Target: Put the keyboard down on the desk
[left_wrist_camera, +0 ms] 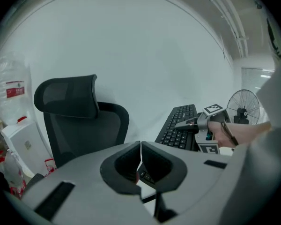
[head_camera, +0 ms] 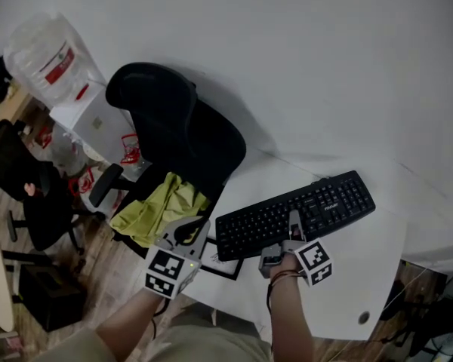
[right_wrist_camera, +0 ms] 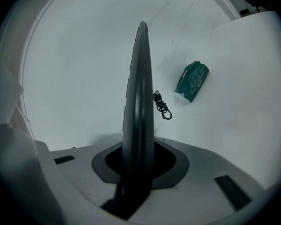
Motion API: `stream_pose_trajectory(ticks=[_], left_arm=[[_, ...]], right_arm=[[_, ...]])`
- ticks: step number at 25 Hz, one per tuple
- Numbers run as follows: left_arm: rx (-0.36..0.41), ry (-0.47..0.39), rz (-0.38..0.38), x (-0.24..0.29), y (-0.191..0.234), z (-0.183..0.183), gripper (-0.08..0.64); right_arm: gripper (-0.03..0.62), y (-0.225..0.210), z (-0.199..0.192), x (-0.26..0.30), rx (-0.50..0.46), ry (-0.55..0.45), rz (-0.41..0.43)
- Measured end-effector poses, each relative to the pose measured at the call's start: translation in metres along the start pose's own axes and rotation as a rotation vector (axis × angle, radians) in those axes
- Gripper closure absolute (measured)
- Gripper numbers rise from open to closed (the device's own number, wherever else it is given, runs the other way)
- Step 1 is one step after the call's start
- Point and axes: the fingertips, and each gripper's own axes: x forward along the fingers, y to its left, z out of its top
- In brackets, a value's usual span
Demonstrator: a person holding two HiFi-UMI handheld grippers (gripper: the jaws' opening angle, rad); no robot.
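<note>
Right gripper: in my right hand; jaws pinched on the near long edge of the keyboard, about midway along it.
Keyboard: black, full-size, keys up, slanting across the white desk with its right end farther from me. The right gripper view shows it edge-on, running straight out from between my jaws. I cannot tell whether it touches the desk.
Left gripper: in my left hand, just off the keyboard's left end; jaws pressed together, nothing between them.
Desk: white, against a white wall. A green packet and a small black cord lie on it beyond the keyboard.
Office chair: black, at the desk's left side.
Yellow cloth: crumpled on the chair seat.
Water bottle: clear, red label, left of the chair.
Fan: right of the desk, in the left gripper view.
</note>
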Motion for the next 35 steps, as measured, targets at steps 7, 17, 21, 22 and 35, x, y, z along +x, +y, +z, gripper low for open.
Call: stream_pose_trajectory(ticks=[7, 17, 21, 22, 35], left_arm=[[-0.066, 0.067, -0.016, 0.030, 0.016, -0.049, 0.534], [-0.097, 0.098, -0.001, 0.046, 0.030, -0.076, 0.534], [-0.106, 0.115, -0.003, 0.051, 0.031, -0.083, 0.534], [-0.107, 0.116, -0.001, 0.052, 0.032, -0.085, 0.534], [-0.126, 0.112, 0.008, 0.060, 0.031, -0.079, 0.534]], right_arm=[[0.488, -0.032, -0.031, 0.036, 0.156, 0.034, -0.016], [0.486, -0.072, -0.055, 0.072, 0.191, 0.055, -0.067], [0.483, -0.081, -0.051, 0.086, 0.186, 0.057, -0.071], [0.482, -0.082, -0.052, 0.090, 0.186, 0.062, -0.070], [0.440, -0.091, -0.059, 0.112, 0.183, 0.082, -0.149]])
